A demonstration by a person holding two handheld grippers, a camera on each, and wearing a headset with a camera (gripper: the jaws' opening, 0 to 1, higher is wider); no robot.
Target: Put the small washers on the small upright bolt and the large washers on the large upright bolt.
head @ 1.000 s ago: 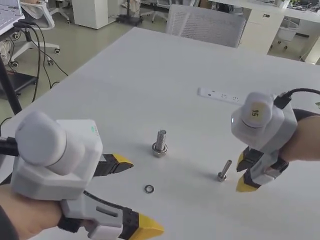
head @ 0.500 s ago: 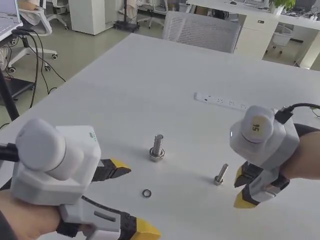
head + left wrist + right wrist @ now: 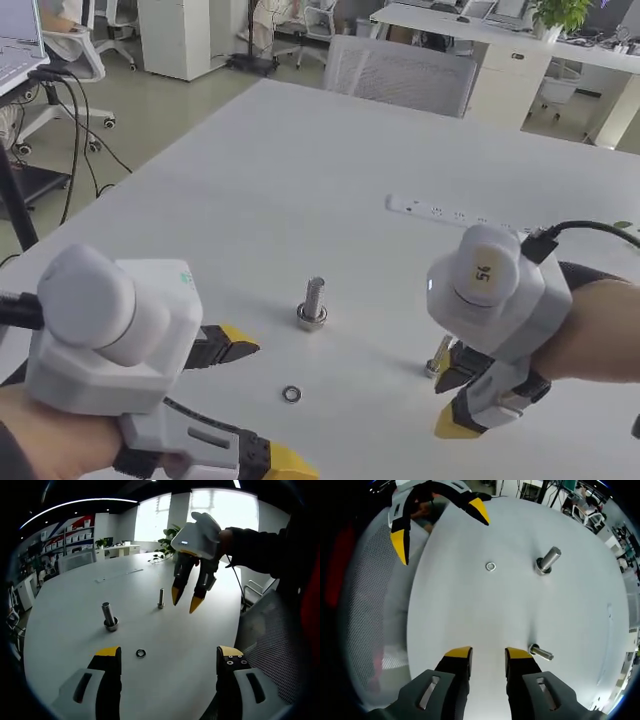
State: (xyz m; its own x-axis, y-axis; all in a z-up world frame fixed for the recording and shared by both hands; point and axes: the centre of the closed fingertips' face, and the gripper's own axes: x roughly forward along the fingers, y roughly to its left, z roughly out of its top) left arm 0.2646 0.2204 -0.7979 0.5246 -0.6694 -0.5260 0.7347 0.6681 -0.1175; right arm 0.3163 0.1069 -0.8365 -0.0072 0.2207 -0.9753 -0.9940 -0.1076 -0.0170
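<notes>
The large upright bolt (image 3: 313, 303) stands mid-table with a wider ring at its foot; it also shows as large bolt (image 3: 108, 617) and large bolt (image 3: 547, 560). A small washer (image 3: 292, 394) lies flat in front of it, just ahead of my left gripper (image 3: 262, 400), which is wide open; same washer (image 3: 141, 653), (image 3: 491, 566). The small bolt (image 3: 437, 358) is half hidden behind my right gripper (image 3: 452, 400). In the right gripper view the small bolt (image 3: 540, 652) lies just beside my right gripper (image 3: 488, 653), whose jaws stand slightly apart and empty.
A white power strip (image 3: 440, 212) lies farther back on the white table (image 3: 300, 180). A mesh chair (image 3: 400, 70) stands at the far edge. The right gripper (image 3: 185, 600) hangs over the table near the small bolt (image 3: 161, 599).
My right gripper has moved left and nearer, so it now covers part of the small bolt in the head view. The left gripper has barely moved. The head camera has tilted.
</notes>
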